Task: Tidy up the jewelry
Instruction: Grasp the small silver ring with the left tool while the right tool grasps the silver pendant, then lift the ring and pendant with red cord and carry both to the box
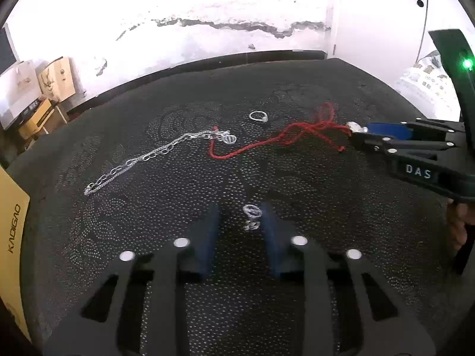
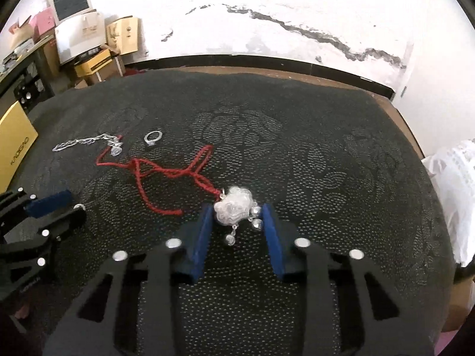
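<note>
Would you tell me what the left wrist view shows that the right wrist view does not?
Only the left wrist view shows the small earrings between the left gripper pads. Only the right wrist view shows the silver pendant with its bells in full, between the right gripper pads. Both show the red cord, the silver chain and the ring.

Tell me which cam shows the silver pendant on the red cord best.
Right wrist: the silver pendant sits close, between the right gripper pads, dangling beads visible. Left wrist shows only a small glint at that gripper's tip.
</note>
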`<state>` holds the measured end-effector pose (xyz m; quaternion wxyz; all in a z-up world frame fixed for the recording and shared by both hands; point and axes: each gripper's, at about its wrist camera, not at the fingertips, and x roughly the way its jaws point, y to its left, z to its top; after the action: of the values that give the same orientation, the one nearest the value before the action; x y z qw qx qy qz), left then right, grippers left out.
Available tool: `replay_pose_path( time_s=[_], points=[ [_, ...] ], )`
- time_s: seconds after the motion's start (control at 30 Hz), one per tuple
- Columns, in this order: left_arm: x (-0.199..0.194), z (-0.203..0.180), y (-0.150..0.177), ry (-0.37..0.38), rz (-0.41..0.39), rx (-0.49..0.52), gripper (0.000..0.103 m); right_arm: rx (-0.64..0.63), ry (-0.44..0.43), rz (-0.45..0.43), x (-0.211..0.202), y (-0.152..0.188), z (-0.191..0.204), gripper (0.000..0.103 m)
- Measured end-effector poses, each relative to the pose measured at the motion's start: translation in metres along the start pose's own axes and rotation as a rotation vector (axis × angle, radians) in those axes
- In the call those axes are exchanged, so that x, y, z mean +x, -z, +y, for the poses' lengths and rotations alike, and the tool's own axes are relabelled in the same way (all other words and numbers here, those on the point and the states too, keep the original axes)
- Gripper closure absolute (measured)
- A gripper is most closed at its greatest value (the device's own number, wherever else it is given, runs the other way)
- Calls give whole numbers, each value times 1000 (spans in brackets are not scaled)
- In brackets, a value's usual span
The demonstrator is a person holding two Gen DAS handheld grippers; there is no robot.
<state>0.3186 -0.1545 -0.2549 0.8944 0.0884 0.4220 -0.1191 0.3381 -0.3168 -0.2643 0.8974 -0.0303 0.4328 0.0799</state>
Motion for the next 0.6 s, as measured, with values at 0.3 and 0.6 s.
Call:
replay_pose_path(
  time_s=[0.3, 0.6],
  points=[
    [-2, 5, 0, 54, 2, -29, 92, 43, -23, 1, -2, -2, -8, 79],
    [-14, 2, 2, 56, -3, -24, 93, 58, -32, -23, -18, -9, -8, 95]
  ],
)
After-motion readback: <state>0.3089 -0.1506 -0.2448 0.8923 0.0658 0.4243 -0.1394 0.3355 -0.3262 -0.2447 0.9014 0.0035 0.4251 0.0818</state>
